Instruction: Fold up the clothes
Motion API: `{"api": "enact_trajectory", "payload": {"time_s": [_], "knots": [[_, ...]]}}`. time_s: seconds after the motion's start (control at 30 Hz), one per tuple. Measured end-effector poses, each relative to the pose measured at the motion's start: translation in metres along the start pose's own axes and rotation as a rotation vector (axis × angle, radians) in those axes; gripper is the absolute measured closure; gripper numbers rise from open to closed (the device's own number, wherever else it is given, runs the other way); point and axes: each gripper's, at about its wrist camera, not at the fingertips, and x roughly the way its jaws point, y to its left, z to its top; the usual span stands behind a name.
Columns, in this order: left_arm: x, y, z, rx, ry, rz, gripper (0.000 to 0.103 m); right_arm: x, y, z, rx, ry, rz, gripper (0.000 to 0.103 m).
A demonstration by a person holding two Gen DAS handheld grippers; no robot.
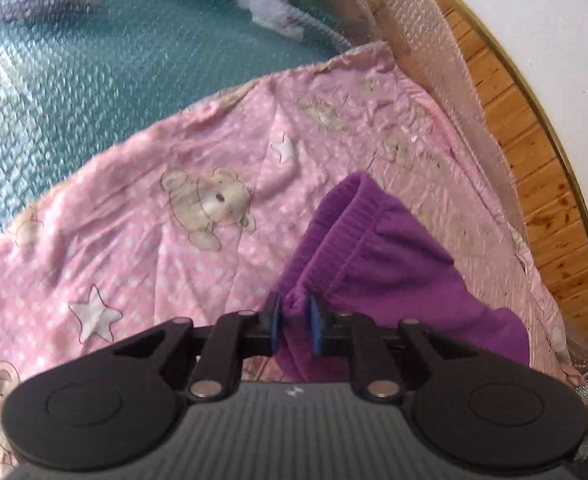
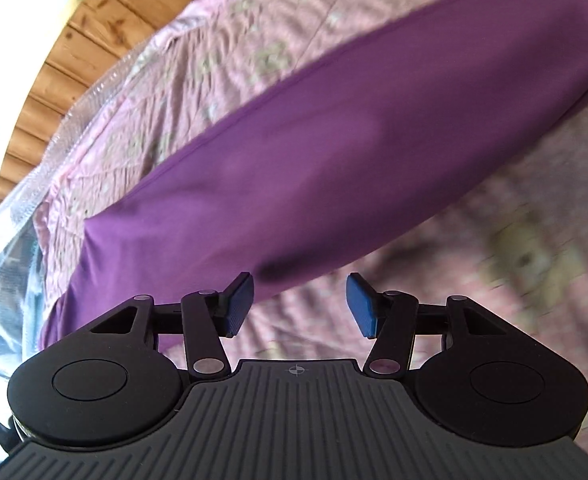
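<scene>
Purple pants (image 1: 377,256) with a ribbed elastic waistband lie on a pink blanket (image 1: 142,232) printed with bears and stars. My left gripper (image 1: 294,326) is shut on the waistband edge, which bunches between the blue pads. In the right wrist view a long purple pant leg (image 2: 313,152) stretches diagonally across the pink blanket (image 2: 473,240). My right gripper (image 2: 299,306) is open and empty, its left pad (image 2: 238,304) touching or just over the lower edge of the leg.
A teal surface under bubble wrap (image 1: 94,64) lies beyond the blanket. A wooden floor (image 1: 541,152) and white wall (image 1: 553,20) are at the right. Clear plastic wrap (image 2: 18,216) edges the blanket in the right wrist view, with wooden boards (image 2: 78,28) past it.
</scene>
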Motion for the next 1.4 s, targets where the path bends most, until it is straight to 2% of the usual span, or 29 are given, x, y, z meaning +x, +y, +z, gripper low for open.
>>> {"api": "enact_trajectory", "payload": {"time_s": [0.13, 0.2, 0.27, 0.33, 0.43, 0.57, 0.63, 0.7, 0.77, 0.83, 0.87, 0.9, 0.93, 0.97, 1.03, 1.13, 1.2, 1.23, 1.33, 1.37, 1.4], "knots": [[-0.035, -0.030, 0.011, 0.115, -0.143, 0.098, 0.080, -0.044, -0.027, 0.024, -0.052, -0.125, -0.074, 0.048], [-0.039, -0.056, 0.014, 0.178, -0.171, 0.100, 0.080, -0.066, -0.047, 0.041, -0.063, -0.196, -0.139, 0.049], [-0.037, -0.085, 0.018, 0.222, -0.166, 0.074, 0.080, -0.084, -0.068, 0.056, -0.063, -0.255, -0.227, 0.051], [-0.026, -0.115, 0.015, 0.245, -0.123, -0.001, 0.080, -0.101, -0.094, 0.072, -0.017, -0.314, -0.279, 0.052], [0.005, -0.152, -0.021, 0.277, -0.030, -0.072, 0.080, -0.122, -0.144, 0.089, 0.180, -0.372, -0.228, 0.052], [0.044, -0.197, -0.070, 0.321, 0.084, -0.147, 0.080, -0.120, -0.204, 0.102, 0.404, -0.411, -0.126, 0.048], [0.064, -0.206, -0.095, 0.309, 0.138, -0.137, 0.080, -0.115, -0.228, 0.107, 0.480, -0.415, -0.078, 0.047], [0.080, -0.208, -0.111, 0.288, 0.180, -0.097, 0.080, -0.105, -0.243, 0.115, 0.519, -0.395, -0.039, 0.046], [0.084, -0.207, -0.117, 0.283, 0.188, -0.052, 0.083, -0.097, -0.253, 0.124, 0.514, -0.377, -0.029, 0.048], [0.088, -0.206, -0.122, 0.277, 0.196, -0.006, 0.084, -0.095, -0.258, 0.131, 0.483, -0.382, -0.027, 0.069], [0.090, -0.205, -0.124, 0.272, 0.201, 0.015, 0.088, -0.095, -0.261, 0.135, 0.467, -0.384, -0.026, 0.091], [0.091, -0.205, -0.123, 0.253, 0.211, 0.023, 0.088, -0.097, -0.263, 0.137, 0.445, -0.394, -0.019, 0.095], [0.091, -0.206, -0.121, 0.254, 0.219, 0.035, 0.089, -0.098, -0.265, 0.139, 0.423, -0.404, -0.012, 0.097], [0.092, -0.208, -0.119, 0.257, 0.226, 0.048, 0.090, -0.101, -0.264, 0.140, 0.391, -0.405, -0.040, 0.098], [0.094, -0.218, -0.119, 0.318, 0.230, 0.080, 0.090, -0.104, -0.263, 0.142, 0.323, -0.402, -0.111, 0.099], [0.093, -0.232, -0.123, 0.403, 0.231, 0.137, 0.090, -0.104, -0.267, 0.144, 0.281, -0.354, -0.155, 0.099], [0.087, -0.249, -0.127, 0.460, 0.199, 0.202, 0.089, -0.116, -0.255, 0.141, 0.207, -0.377, -0.150, 0.094], [0.080, -0.260, -0.130, 0.475, 0.156, 0.215, 0.087, -0.122, -0.249, 0.139, 0.170, -0.388, -0.147, 0.094], [0.062, -0.288, -0.142, 0.429, 0.074, 0.117, 0.081, -0.125, -0.220, 0.144, -0.008, -0.374, -0.079, 0.091], [0.064, -0.297, -0.148, 0.414, 0.077, 0.089, 0.079, -0.120, -0.214, 0.147, -0.062, -0.344, -0.064, 0.085], [0.068, -0.304, -0.154, 0.409, 0.099, 0.070, 0.079, -0.114, -0.209, 0.148, -0.110, -0.325, -0.052, 0.085]]}}
